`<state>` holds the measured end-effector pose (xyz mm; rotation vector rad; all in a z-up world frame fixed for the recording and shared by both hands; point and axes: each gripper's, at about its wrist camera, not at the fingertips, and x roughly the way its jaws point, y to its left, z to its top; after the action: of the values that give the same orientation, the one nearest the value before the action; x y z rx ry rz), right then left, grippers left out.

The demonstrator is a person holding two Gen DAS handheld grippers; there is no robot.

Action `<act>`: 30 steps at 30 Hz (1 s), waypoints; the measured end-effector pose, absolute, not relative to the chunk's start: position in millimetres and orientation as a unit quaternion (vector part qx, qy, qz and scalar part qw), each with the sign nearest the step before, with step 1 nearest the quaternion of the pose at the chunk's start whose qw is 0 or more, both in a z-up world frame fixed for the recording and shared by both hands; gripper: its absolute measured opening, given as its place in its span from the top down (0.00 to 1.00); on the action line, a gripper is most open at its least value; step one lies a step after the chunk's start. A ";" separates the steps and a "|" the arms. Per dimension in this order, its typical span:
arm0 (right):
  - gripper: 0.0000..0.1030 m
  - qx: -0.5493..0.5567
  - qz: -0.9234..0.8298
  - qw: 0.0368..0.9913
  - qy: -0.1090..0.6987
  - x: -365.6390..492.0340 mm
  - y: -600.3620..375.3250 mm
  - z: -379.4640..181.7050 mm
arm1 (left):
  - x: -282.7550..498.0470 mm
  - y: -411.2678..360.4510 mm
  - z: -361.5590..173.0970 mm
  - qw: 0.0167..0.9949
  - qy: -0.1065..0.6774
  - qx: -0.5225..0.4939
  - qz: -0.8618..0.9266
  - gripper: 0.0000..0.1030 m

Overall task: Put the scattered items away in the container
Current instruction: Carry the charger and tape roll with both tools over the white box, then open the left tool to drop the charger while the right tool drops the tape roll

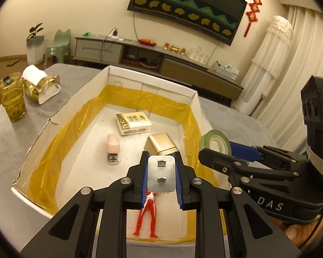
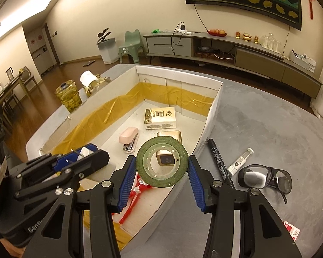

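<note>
On the grey table (image 1: 6,142), far left, stands a yellow jar (image 1: 10,99) with a roll of tissue (image 1: 34,73) on a torn gold packet just beside it; next comes the white box (image 1: 60,116), open-topped and lined with yellow tape, which takes up the middle of the table; on its floor lie a pink stapler (image 1: 113,148), a printed white carton (image 1: 133,123) toward the far wall, a gold tin (image 1: 161,145) near the right wall, and a red toy figure (image 1: 147,215) at the near end. The left gripper (image 1: 161,174) hangs over the box, its blue pads pinching a white plug adapter (image 1: 161,175) with two metal prongs facing the camera; the right gripper (image 2: 161,165) hangs above the box's right wall, clamped on the flat sides of a green tape roll (image 2: 161,161) held upright, the gold tin showing through its core. Outside the box, on the table to its right, lie a black marker (image 2: 218,161) just beside the wall, a small white tube (image 2: 240,161), a pair of safety glasses (image 2: 264,177), and a red and white packet (image 2: 291,230) at the near edge.
</note>
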<state>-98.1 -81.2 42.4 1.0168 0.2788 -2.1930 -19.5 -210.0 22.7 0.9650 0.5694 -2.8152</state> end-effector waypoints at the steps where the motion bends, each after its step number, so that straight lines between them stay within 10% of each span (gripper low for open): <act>1: 0.51 0.391 -0.845 0.346 0.112 -97.9 -82.6 41.2 | -19.6 -211.5 22.6 0.057 0.189 0.318 -0.927 0.79; 30: 0.51 0.400 -0.820 0.406 0.056 -106.8 -93.9 50.9 | -19.4 -267.2 21.1 0.092 0.239 0.320 -0.912 0.78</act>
<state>-106.8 -93.9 50.9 1.0090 0.1411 -2.0678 -19.4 -267.2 21.1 0.9498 0.7093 -2.7102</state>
